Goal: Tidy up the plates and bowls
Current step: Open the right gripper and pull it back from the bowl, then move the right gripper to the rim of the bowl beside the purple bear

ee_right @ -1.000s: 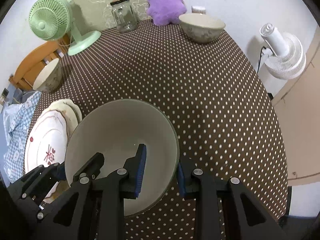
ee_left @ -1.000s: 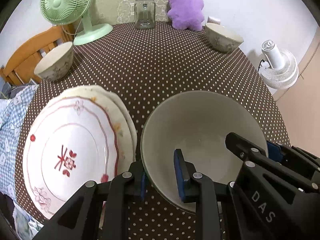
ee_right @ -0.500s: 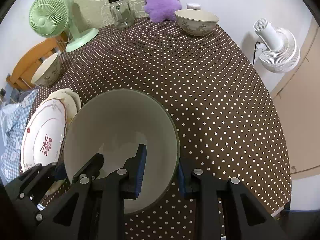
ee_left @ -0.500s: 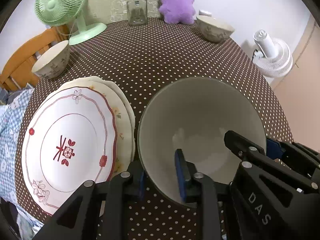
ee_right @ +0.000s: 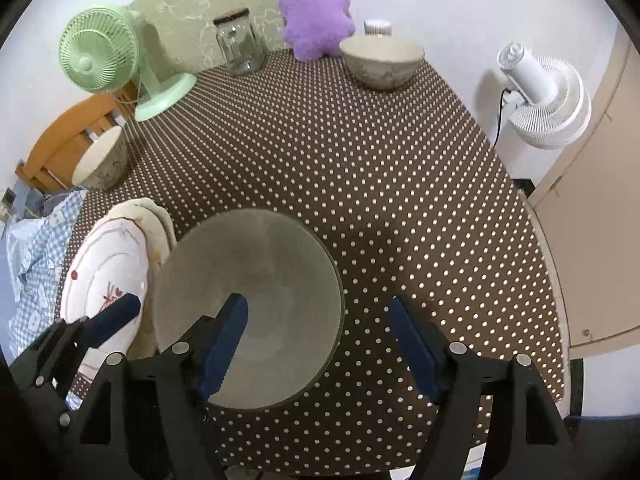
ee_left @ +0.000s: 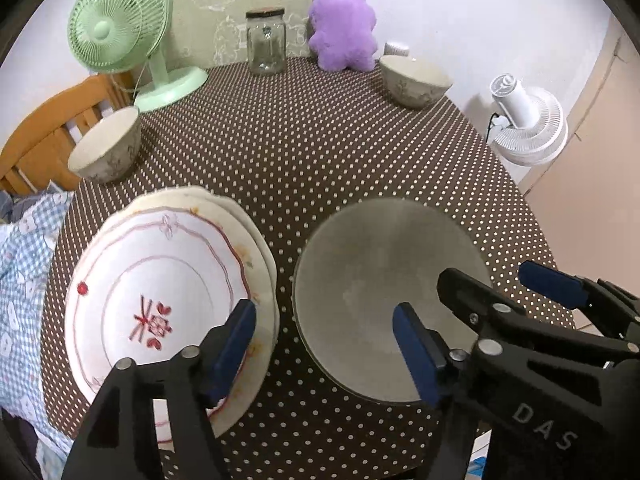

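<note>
Brown cloth with white dots covered the round table (ee_left: 320, 152); it carried everything else. On its near left side lay a stack of plates (ee_left: 168, 304), the top plate white with a red flower mark in the middle and nothing on it; pale rims of the plates beneath showed at its far edge. Just beside the stack, to the right and apart from it by a thin strip of cloth, stood the large grey bowl (ee_left: 384, 280), upright on the table and empty inside. A smaller cream bowl (ee_left: 106, 146) stood near the far left edge, in front of a wooden chair (ee_left: 44, 136); another cream bowl (ee_left: 414, 80) stood at the far right; what was inside these two I could not tell. A green fan (ee_left: 120, 36), a glass jar (ee_left: 266, 42) with a dark lid, seemingly empty, and a purple plush toy (ee_left: 344, 28) stood at the far side.

The left gripper (ee_left: 324, 344) was spread wide, its jaws having just been opening; the near left rim of the grey bowl lay between its blue pads (ee_left: 232, 344) but no pad pressed on it. The right gripper (ee_right: 316, 344) was also wide, just opened, with the bowl's right rim between its pads, not touching.
</note>
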Available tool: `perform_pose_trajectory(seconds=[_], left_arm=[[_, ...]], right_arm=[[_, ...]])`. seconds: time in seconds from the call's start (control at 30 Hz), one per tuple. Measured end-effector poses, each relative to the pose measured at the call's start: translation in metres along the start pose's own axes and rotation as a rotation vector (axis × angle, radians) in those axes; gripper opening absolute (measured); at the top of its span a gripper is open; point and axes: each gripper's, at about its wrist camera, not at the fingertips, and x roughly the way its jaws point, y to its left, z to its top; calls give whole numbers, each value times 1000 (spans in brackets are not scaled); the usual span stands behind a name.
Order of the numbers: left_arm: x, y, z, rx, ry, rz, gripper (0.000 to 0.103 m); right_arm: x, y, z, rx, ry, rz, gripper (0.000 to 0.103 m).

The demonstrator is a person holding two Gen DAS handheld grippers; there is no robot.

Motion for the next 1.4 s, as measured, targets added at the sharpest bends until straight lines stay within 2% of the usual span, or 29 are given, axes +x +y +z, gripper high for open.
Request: perform_pose_trajectory(seconds=[0.27,0.43,0.73,1.4], left_arm=[[-27,4,13,17,-56,-8,82],[-40,0,25,23,-78,-9,82],[-44,-16,53,1,-119,14,82],[-13,-92,151,-83,-159,89,82]], right_arm=[[-35,2,11,16,-74,0,77],[-52,2,21,6,-111,-17,77],[-63,-12,49,-22,-154,9,77],[-45,-90,160,-113,-173,50,78]])
